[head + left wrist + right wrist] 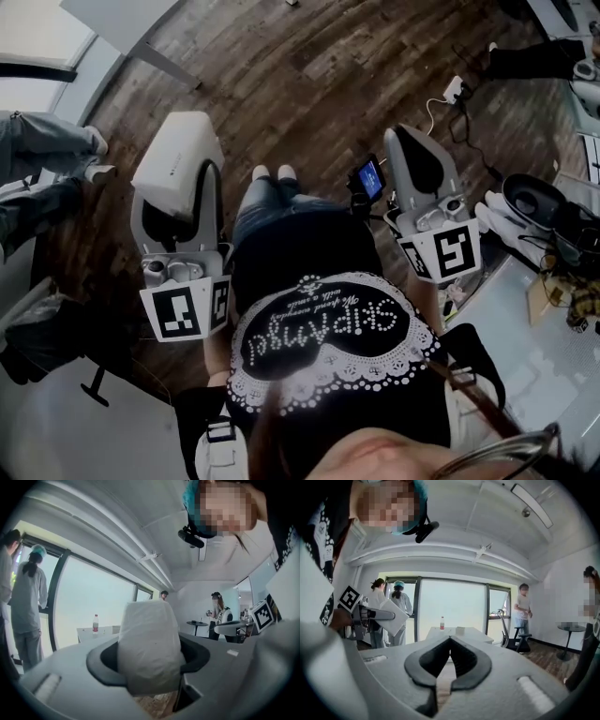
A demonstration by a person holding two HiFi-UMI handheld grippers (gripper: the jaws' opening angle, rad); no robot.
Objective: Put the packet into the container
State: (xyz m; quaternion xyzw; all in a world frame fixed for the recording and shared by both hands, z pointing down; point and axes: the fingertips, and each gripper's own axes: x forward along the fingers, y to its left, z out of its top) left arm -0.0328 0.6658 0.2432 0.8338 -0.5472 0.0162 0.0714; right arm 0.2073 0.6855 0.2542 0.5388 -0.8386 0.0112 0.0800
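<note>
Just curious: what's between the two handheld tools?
The person's own legs, in jeans, stand between the left tool and the right tool; the head view shows it.

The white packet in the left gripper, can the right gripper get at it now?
Likely yes: the packet sticks out past the left gripper with nothing between, though the right gripper is shut and must open.

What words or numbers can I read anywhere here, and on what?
Nothing reads clearly.
Shirt: beaded words, upside down, too unclear to quote.
Packet: faint grey print, too small.
Marker cube: black squares, no words.
Small screen: too blurred.
</note>
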